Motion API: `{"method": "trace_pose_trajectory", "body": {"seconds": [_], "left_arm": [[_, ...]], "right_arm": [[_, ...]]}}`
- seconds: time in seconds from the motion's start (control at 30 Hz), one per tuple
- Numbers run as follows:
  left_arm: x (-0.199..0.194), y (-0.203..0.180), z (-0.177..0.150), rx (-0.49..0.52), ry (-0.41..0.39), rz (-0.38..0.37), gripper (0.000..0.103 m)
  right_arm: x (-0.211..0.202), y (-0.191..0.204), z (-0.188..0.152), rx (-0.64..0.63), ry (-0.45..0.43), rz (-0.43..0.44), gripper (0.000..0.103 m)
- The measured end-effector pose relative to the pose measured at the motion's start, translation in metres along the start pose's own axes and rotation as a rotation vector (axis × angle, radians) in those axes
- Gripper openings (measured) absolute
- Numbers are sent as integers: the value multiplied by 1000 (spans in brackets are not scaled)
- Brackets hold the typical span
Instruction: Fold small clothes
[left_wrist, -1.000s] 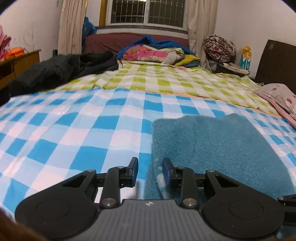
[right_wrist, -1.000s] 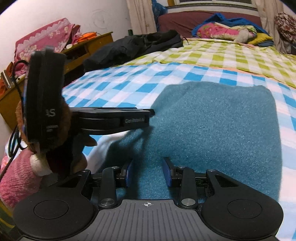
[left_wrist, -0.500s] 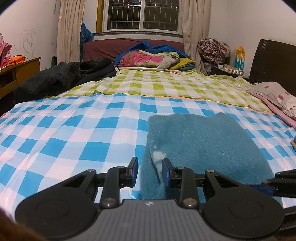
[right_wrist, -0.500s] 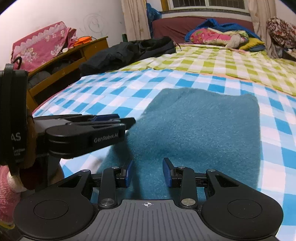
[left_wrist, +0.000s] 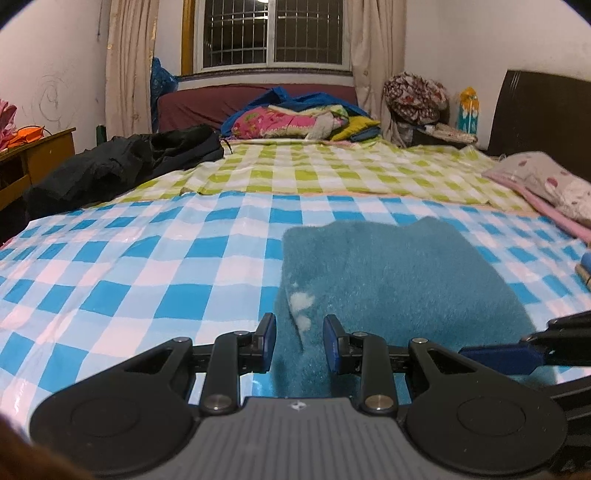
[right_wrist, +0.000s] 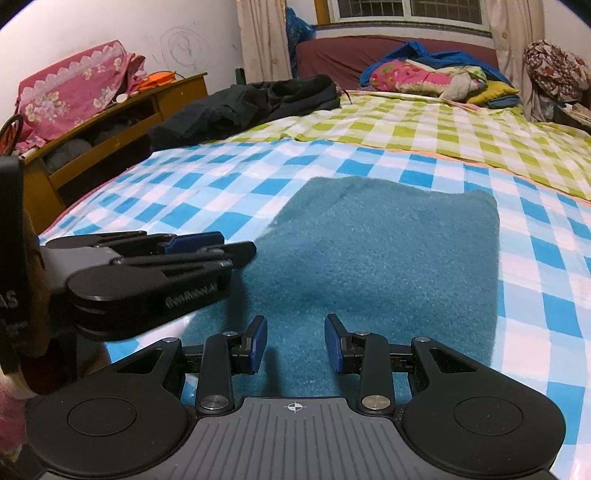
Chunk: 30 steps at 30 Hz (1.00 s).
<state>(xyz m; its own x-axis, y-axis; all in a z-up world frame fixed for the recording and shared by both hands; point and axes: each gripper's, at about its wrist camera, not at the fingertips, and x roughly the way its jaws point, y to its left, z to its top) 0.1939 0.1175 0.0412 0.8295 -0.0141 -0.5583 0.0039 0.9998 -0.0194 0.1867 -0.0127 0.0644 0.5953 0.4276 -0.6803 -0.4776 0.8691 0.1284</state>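
Both your left gripper (left_wrist: 299, 341) and right gripper (right_wrist: 294, 344) stand open over the near edge of the teal garment (right_wrist: 380, 258) on the bed (left_wrist: 147, 258); pinching only the top layer may spoil the fold.

The garment (left_wrist: 399, 280) lies on the near sheet (left_wrist: 147, 266), lower right of centre in the left view. The far sheet (left_wrist: 332, 173) lies behind. The jacket (left_wrist: 122, 162) occupies mid-left; the pillow (left_wrist: 546, 181) mid-right.
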Motion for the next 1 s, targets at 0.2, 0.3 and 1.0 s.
{"method": "trace_pose_trajectory", "body": {"seconds": [0.2, 0.3, 1.0], "left_arm": [[16, 8, -7, 24, 42, 82, 36], [39, 31, -21, -41, 164, 146, 32], [6, -5, -8, -35, 41, -100, 51]], "right_arm": [[-3, -8, -1, 21, 3, -14, 34], [-13, -19, -3, 45, -15, -29, 34], [-24, -110, -14, 287, -79, -144, 69]]}}
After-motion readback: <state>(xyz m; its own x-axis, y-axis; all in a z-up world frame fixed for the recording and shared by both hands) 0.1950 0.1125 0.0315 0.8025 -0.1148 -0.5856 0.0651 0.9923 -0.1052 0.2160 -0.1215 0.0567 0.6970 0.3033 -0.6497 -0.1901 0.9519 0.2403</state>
